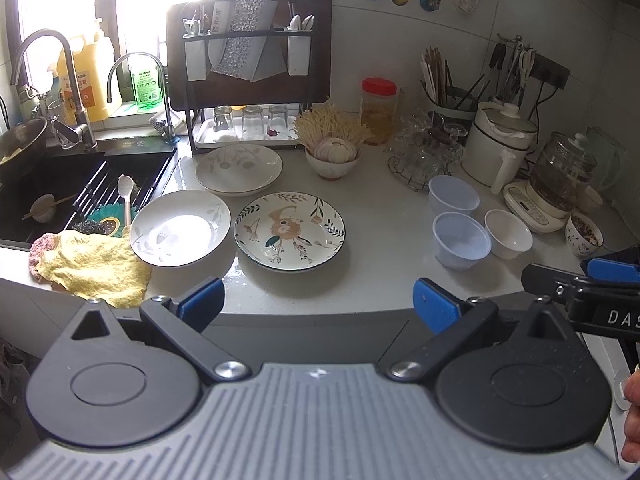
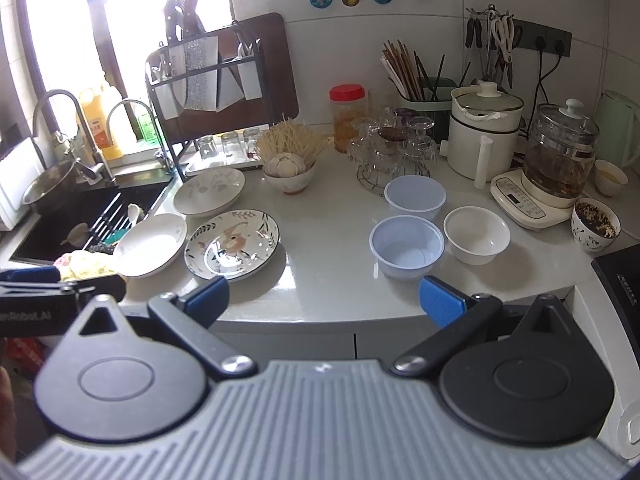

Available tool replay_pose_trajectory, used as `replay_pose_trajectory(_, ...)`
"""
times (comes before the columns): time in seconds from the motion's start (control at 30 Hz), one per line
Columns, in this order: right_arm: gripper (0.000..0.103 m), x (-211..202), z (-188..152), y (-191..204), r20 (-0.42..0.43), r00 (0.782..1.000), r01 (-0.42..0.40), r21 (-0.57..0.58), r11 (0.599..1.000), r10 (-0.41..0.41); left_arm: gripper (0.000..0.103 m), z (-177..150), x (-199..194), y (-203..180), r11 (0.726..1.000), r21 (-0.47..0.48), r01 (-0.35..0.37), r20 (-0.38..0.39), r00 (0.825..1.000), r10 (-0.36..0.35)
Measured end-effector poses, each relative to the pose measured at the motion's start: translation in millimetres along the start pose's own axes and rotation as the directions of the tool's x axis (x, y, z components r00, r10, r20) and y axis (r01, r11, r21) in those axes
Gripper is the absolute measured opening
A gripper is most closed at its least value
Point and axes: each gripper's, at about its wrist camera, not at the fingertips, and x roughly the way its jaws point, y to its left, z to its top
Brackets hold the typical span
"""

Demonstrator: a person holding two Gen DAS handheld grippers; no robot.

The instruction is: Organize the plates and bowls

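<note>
Both tools hover short of the counter edge — left gripper (image 1: 320, 300) and right gripper (image 2: 324, 300), jaws spread, empty. Nearest lie the floral plate (image 1: 289, 230) and white plate (image 1: 180, 228), touching the yellow cloth (image 1: 92, 266); beyond, a third plate (image 1: 239, 170). Right: three bowls (image 2: 407, 246). Risk — glazed, wet-looking rims slipping.

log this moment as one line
stage: pre-grasp | left hand-held gripper: open, empty | right hand-held gripper: open, empty | floral plate, white bowl: untouched on counter
</note>
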Motion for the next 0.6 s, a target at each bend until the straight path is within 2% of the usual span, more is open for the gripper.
replay_pose_trajectory(0.6, 0.103, 6, 8, -1, -0.002, 1.0, -0.017, 0.013, 1.0, 0.017, 0.102, 19, 5, 0, 1.0, 0.02, 0.011, -0.001, 1.0, -0.011)
